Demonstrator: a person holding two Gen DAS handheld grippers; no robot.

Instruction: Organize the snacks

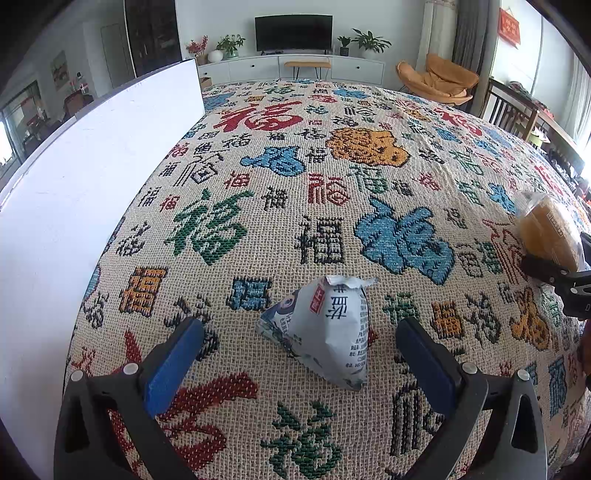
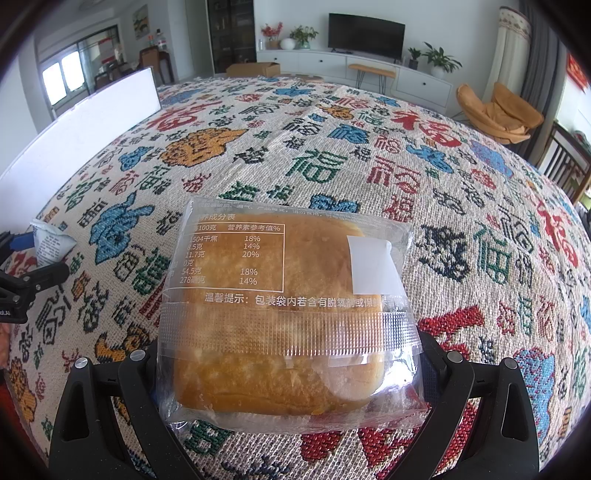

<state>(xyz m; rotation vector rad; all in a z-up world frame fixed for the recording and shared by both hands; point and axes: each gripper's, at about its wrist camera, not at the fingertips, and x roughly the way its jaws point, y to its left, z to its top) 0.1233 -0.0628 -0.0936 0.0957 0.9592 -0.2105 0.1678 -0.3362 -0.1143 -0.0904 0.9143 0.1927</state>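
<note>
The bread packet (image 2: 288,314), a golden bun sealed in clear plastic printed with a nutrition table, sits pinched between the fingers of my right gripper (image 2: 290,365). The fingers press on the packet's lower sides, and most of the wrapper stands out ahead of them above the patterned cloth (image 2: 480,206). In my left wrist view the same packet (image 1: 548,232) shows at the far right edge, held by the dark fingers of that right gripper (image 1: 554,273).

The second snack, a small white pouch (image 1: 325,332) with blue print and a crimped top, lies on the cloth between the spread fingers of my left gripper (image 1: 299,365). Neither blue pad touches it: the left one is well apart from it and the right one just beside it. From my right wrist view the pouch (image 2: 50,243) appears at the left edge, with the left gripper's (image 2: 22,266) black frame next to it.

The worktop is covered by the woven cloth (image 1: 332,184) with red, blue, green and orange characters. A white board (image 1: 92,184) stands upright along the cloth's left side. Beyond the far edge are a television (image 1: 293,33) on a low white cabinet (image 1: 291,68), potted plants (image 1: 369,40) and an orange chair (image 1: 439,81).
</note>
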